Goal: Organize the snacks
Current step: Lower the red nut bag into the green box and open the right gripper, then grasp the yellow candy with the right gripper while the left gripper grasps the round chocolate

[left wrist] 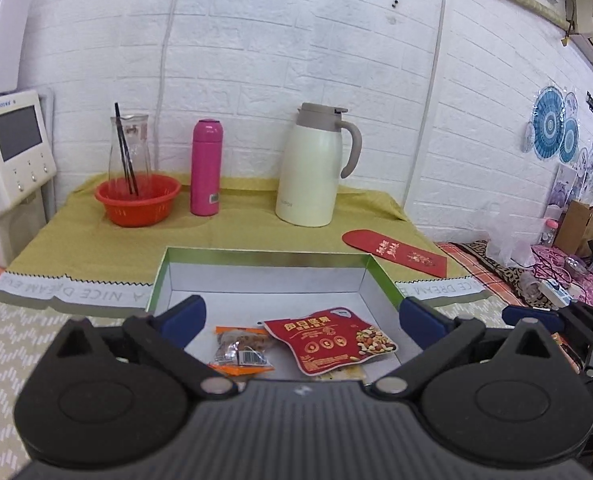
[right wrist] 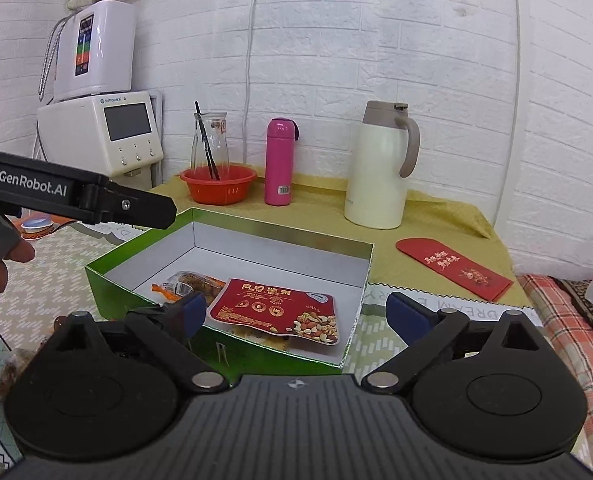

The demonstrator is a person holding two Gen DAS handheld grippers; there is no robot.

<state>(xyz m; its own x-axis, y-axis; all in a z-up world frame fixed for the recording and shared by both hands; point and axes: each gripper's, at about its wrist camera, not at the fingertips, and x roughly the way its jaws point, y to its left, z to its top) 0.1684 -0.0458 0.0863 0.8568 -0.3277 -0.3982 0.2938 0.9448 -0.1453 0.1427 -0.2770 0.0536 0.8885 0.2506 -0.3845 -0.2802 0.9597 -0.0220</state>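
Green box (right wrist: 108,284), one, open-topped with a white interior, on the tabletop (left wrist: 88,240)
Snack packets inside the box, two counted: one red nut pouch (left wrist: 328,338), one orange-edged clear packet (left wrist: 242,350); a pale third item shows only as an edge under the pouch
Red nut pouch: lies flat, long axis running across the box, nut picture at its right end, overlapping the orange-edged packet just left of it
Left gripper (left wrist: 302,318), one: jaws spread wide, nothing between the pads; both packets lie in the box directly below its gap
Right gripper (right wrist: 296,312), one: jaws spread wide, empty; pouch lies between and just beyond its fingertips
Behind the box: one orange basket (left wrist: 138,202) holding a glass carafe (left wrist: 130,144), one pink bottle (left wrist: 206,168), one cream thermos jug (left wrist: 310,172)
Right of the box: one red envelope (left wrist: 396,254)
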